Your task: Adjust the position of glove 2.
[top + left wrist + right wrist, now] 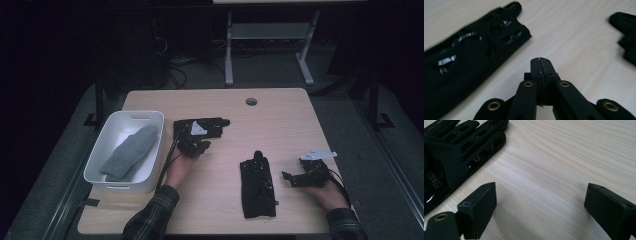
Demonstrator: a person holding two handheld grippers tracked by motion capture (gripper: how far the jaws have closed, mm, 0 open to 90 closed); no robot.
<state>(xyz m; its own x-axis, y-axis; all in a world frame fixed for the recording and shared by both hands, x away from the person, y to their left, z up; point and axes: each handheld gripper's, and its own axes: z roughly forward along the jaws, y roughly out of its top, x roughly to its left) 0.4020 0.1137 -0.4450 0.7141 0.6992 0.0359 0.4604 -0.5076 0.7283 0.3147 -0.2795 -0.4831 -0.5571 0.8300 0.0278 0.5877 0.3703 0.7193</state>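
Note:
Two black gloves lie on the wooden table [280, 125]. One glove [212, 125] lies at the middle back, its fingers pointing right. My left gripper [202, 145] hovers right by its near edge; the left gripper view has that glove [466, 65] to the left of my left gripper [540, 61], whose jaws are shut with nothing between them. The other glove [257, 185] lies lengthwise near the front, and its fingertips [626, 37] peek in at that view's right edge. My right gripper [295, 176] rests just right of it, open and empty [541, 205], with the glove [461, 152] up left.
A white bin [112, 145] stands at the table's left side with a grey knitted piece [131, 152] lying in it. A round cable hole [251, 101] sits near the back edge. A desk frame [270, 45] stands beyond on the dark floor.

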